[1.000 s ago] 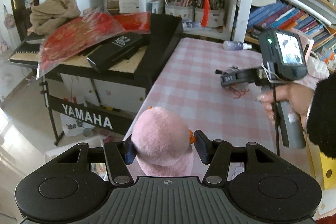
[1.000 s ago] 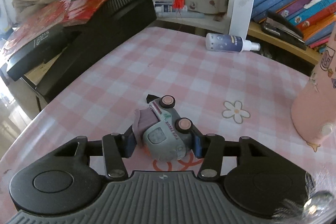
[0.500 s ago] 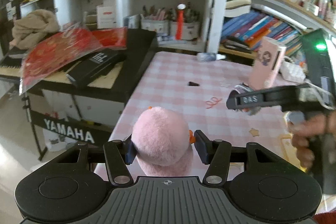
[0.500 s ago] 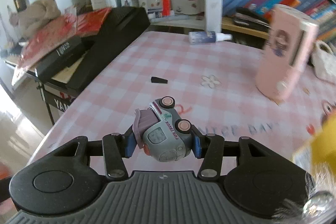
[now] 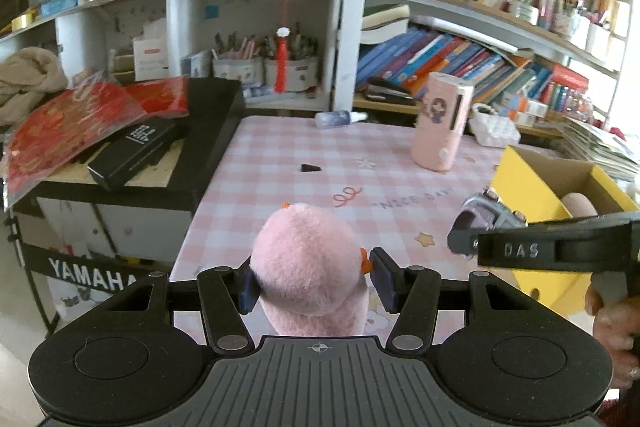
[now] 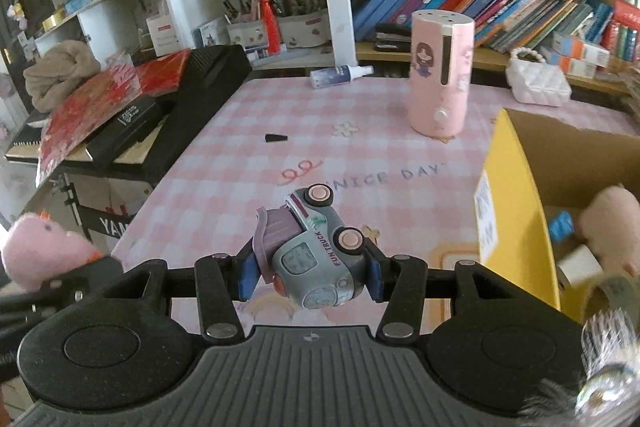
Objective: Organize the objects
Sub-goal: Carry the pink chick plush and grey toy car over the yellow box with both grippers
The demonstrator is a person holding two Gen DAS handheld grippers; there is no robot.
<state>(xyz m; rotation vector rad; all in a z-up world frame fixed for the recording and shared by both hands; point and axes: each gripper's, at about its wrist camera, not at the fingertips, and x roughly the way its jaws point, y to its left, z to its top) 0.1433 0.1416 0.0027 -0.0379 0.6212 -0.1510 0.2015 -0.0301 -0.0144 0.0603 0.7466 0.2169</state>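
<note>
Toy truck carried to the yellow box, plush held back

Toy truck [image 6: 314, 247] is clamped between the blue pads of the right tool [image 6: 310, 273], held on its side, clear of the desk [image 6: 248, 155]. Over the last second it has been lifted off the pink checked cloth, where it lay near the far edge, and swung toward the near right corner. The yellow box [image 6: 516, 195] has come into view just to the right of the truck, its open top showing a pink plush and other small items already inside. The truck is not yet over the opening.

The pink plush toy [image 5: 308, 267] is gripped in the left tool [image 5: 312, 283], its pads pressed into the fur at a narrow setting. That hand has shifted only slightly and the plush hangs above the near left edge of the desk.

By this reading, the truck is close to being dropped in, with the plush likely to follow. The box wall stands between truck and opening, so it must be cleared first.
</note>
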